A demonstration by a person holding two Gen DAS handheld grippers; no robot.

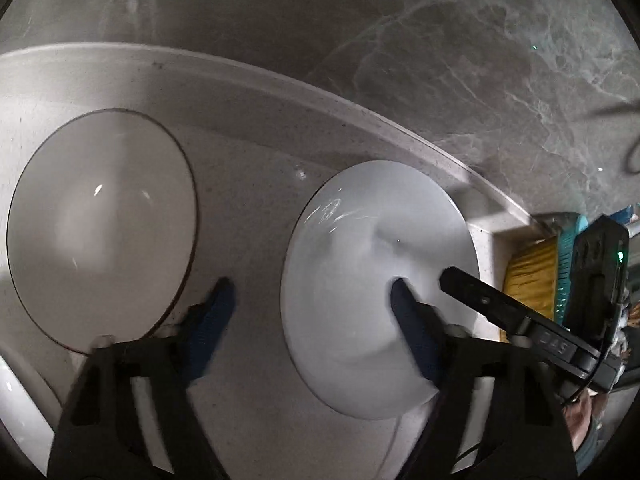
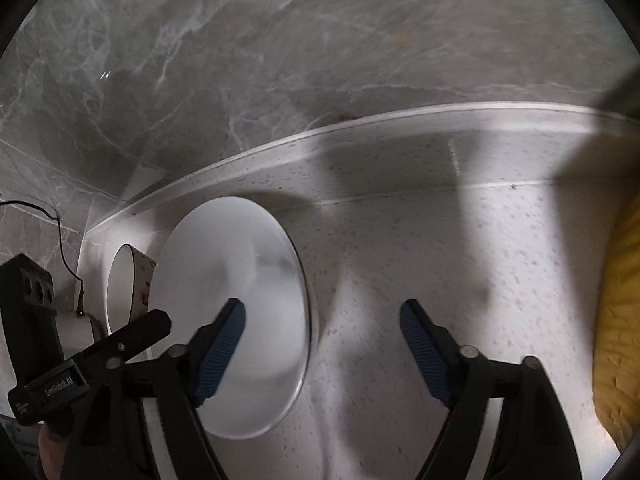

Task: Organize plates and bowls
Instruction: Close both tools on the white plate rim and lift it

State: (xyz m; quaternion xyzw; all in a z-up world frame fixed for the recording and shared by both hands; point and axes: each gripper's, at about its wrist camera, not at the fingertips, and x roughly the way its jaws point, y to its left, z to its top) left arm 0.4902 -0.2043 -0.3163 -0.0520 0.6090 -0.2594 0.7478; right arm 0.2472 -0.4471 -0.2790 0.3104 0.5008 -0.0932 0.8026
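A pale white plate lies on the speckled countertop. A second plate with a dark rim lies to its left. My left gripper is open over the gap between them, its right finger over the white plate. In the right wrist view the white plate lies at left, with a white bowl behind it. My right gripper is open, its left finger over the plate's right part. The other gripper's body shows at far left.
A marble wall rises behind the counter's raised back edge. A yellow cloth lies at the right; it shows with a teal object in the left wrist view. A black cable hangs at left.
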